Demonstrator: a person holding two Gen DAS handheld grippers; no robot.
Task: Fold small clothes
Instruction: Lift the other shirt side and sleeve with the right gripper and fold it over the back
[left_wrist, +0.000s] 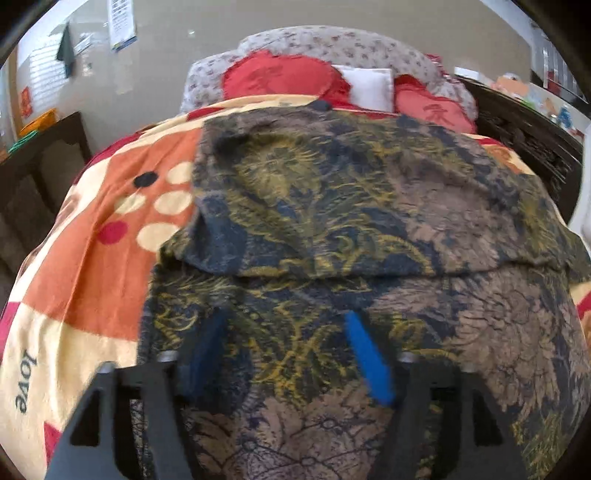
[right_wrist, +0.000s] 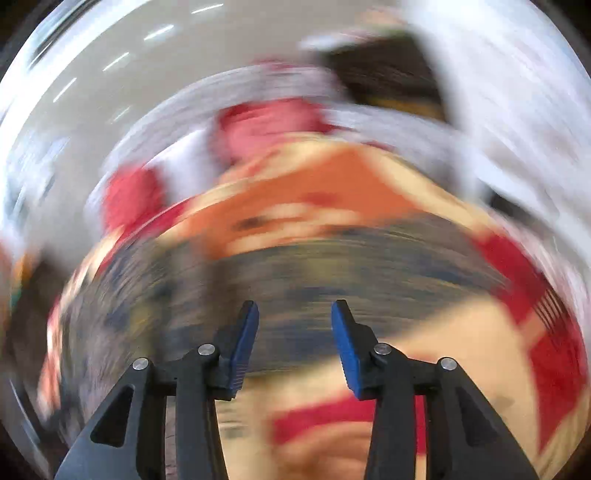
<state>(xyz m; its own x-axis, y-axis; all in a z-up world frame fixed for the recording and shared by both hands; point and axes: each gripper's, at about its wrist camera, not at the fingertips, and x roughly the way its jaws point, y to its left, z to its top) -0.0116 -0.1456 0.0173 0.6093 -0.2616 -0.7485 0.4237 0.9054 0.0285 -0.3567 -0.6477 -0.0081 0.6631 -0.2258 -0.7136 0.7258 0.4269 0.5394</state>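
Observation:
A dark floral garment (left_wrist: 332, 221) in brown, navy and yellow lies spread on the bed, its far part folded over the near part along a fold edge (left_wrist: 332, 275). My left gripper (left_wrist: 284, 325) hovers over the near part, jaws wide apart, nothing between them; the right blue pad (left_wrist: 365, 358) shows clearly, the left one is blurred. In the right wrist view, heavily blurred by motion, my right gripper (right_wrist: 294, 314) is open and empty above the bed, with the garment (right_wrist: 295, 258) as a dark band just beyond the fingertips.
The bed carries an orange, cream and red patterned blanket (left_wrist: 92, 258). Red pillows (left_wrist: 280, 79) and a white one (left_wrist: 369, 86) lie at the head. Dark wooden furniture stands at the left (left_wrist: 44, 173) and right (left_wrist: 524, 133).

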